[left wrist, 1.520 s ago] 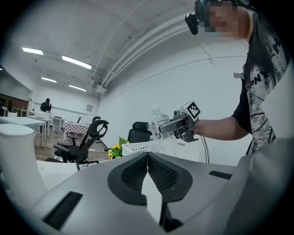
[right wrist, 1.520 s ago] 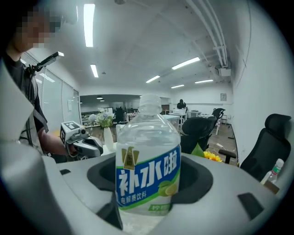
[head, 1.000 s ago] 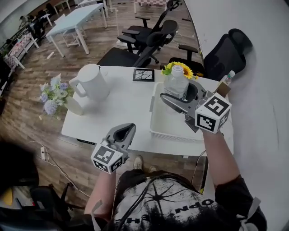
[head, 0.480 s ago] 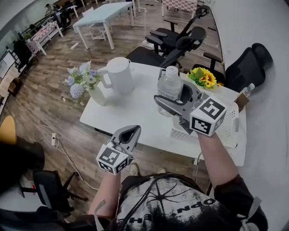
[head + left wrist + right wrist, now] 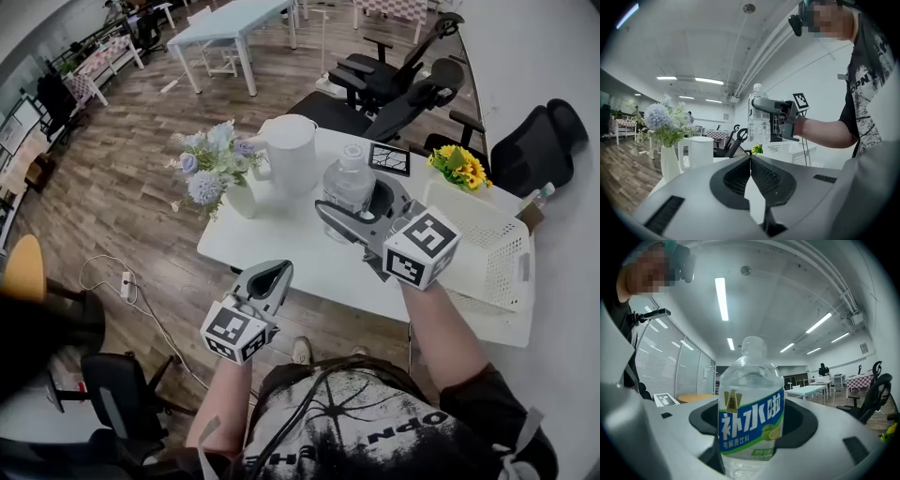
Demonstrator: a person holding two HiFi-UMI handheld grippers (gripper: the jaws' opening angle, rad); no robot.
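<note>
A clear water bottle (image 5: pixel 349 183) with a blue and white label, capped, stands upright in my right gripper (image 5: pixel 352 208), which is shut on its body and holds it above the white table (image 5: pixel 309 267), just right of a white jug (image 5: pixel 289 155). In the right gripper view the bottle (image 5: pixel 751 413) fills the space between the jaws of the right gripper (image 5: pixel 752 427). My left gripper (image 5: pixel 269 274) hangs shut and empty off the table's near edge. In the left gripper view its jaws meet at the left gripper (image 5: pixel 750 160), and the bottle (image 5: pixel 758 117) shows ahead.
A vase of pale blue flowers (image 5: pixel 216 164) stands left of the jug. A white slotted basket (image 5: pixel 478 248) lies at the table's right, with sunflowers (image 5: pixel 459 167) and a black square tile (image 5: pixel 389 159) behind it. Office chairs (image 5: pixel 412 84) stand beyond the table.
My right gripper has carried the bottle leftward, from over the basket to beside the jug. The left gripper has stayed shut and nearly still.
</note>
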